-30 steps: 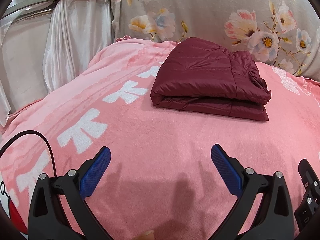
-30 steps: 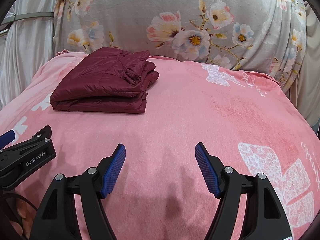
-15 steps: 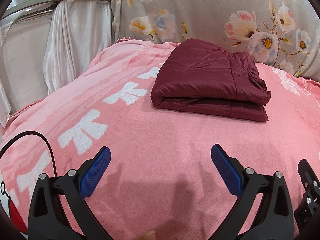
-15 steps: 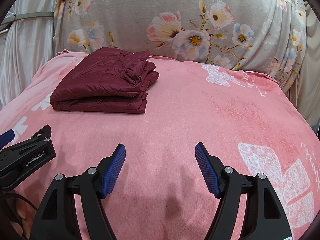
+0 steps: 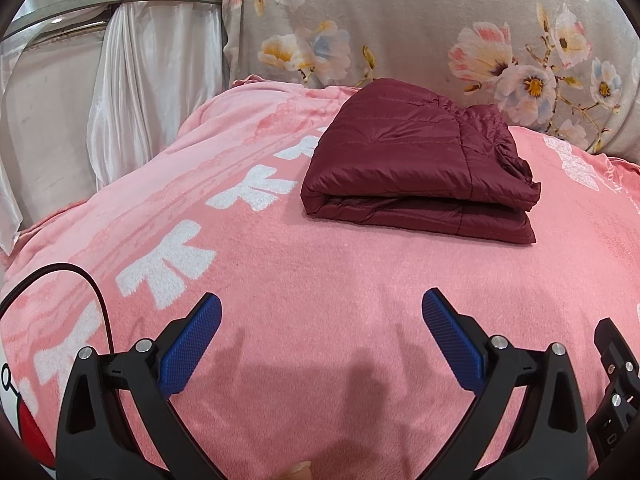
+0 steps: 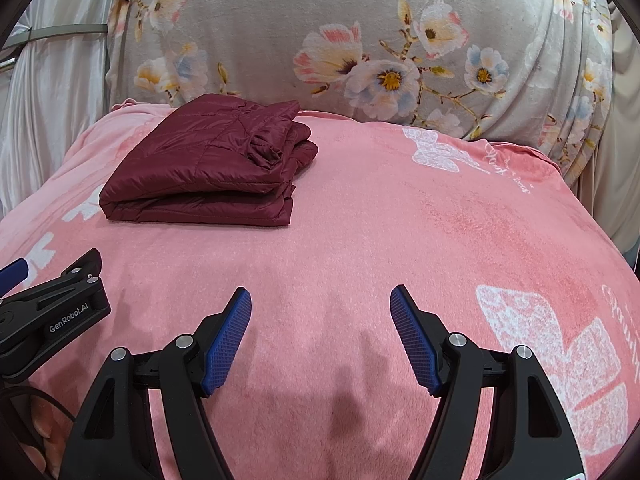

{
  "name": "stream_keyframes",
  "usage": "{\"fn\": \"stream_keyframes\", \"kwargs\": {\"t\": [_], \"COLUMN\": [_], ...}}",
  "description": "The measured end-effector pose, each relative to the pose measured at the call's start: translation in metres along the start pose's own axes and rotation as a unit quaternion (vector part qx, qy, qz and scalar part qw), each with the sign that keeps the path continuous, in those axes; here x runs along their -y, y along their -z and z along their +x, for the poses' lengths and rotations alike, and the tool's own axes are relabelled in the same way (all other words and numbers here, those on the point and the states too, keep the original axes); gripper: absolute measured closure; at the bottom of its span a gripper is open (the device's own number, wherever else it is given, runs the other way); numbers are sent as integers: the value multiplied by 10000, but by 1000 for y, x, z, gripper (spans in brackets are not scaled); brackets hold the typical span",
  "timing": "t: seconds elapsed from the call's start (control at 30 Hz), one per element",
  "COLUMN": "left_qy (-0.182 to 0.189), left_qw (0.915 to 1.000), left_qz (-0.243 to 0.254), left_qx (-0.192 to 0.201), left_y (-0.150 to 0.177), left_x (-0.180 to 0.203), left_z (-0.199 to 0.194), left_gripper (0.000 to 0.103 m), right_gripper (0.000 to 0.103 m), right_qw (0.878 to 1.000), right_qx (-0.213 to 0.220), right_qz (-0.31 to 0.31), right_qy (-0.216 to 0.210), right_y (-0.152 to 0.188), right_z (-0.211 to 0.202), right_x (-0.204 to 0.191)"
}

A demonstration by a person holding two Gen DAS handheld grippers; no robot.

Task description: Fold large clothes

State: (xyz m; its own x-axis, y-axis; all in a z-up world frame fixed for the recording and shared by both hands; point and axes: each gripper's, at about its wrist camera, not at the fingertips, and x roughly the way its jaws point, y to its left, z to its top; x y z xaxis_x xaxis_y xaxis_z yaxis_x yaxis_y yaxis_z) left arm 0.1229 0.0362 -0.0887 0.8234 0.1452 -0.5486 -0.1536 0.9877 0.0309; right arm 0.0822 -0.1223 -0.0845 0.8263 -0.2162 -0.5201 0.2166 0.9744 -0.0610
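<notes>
A dark red quilted jacket (image 5: 416, 160) lies folded in a neat stack on the pink blanket (image 5: 320, 280), toward the back. It also shows in the right wrist view (image 6: 208, 172) at the back left. My left gripper (image 5: 320, 320) is open and empty, hovering over the blanket well short of the jacket. My right gripper (image 6: 320, 316) is open and empty too, to the right of the left one and in front of the jacket. The left gripper's body (image 6: 52, 316) shows at the left edge of the right wrist view.
A grey floral cloth (image 6: 360, 40) hangs behind the bed. White satin curtains (image 5: 120, 80) hang at the left. A black cable (image 5: 80, 280) loops over the blanket near my left gripper. The blanket drops off at the right edge (image 6: 592, 216).
</notes>
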Motion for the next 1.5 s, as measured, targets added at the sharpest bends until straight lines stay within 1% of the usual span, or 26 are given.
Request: {"fn": "stream_keyframes", "kwargs": {"t": [0.57, 0.93, 1.5], "left_qy": [-13, 45, 50], "left_qw": [10000, 10000, 9999], "left_qz": [13, 10, 11], "left_qx": [47, 54, 96], "left_y": [-1, -4, -1], "left_x": [3, 3, 5], "left_z": [-4, -3, -4], "left_gripper": [5, 5, 5], "right_gripper": [33, 33, 33], "right_qw": [10000, 10000, 10000], "right_qx": [-1, 6, 7], "right_qz": [1, -12, -20], "right_qy": [4, 10, 10], "right_y": [0, 0, 0], "right_z": [0, 0, 0], "right_x": [-1, -2, -3]}}
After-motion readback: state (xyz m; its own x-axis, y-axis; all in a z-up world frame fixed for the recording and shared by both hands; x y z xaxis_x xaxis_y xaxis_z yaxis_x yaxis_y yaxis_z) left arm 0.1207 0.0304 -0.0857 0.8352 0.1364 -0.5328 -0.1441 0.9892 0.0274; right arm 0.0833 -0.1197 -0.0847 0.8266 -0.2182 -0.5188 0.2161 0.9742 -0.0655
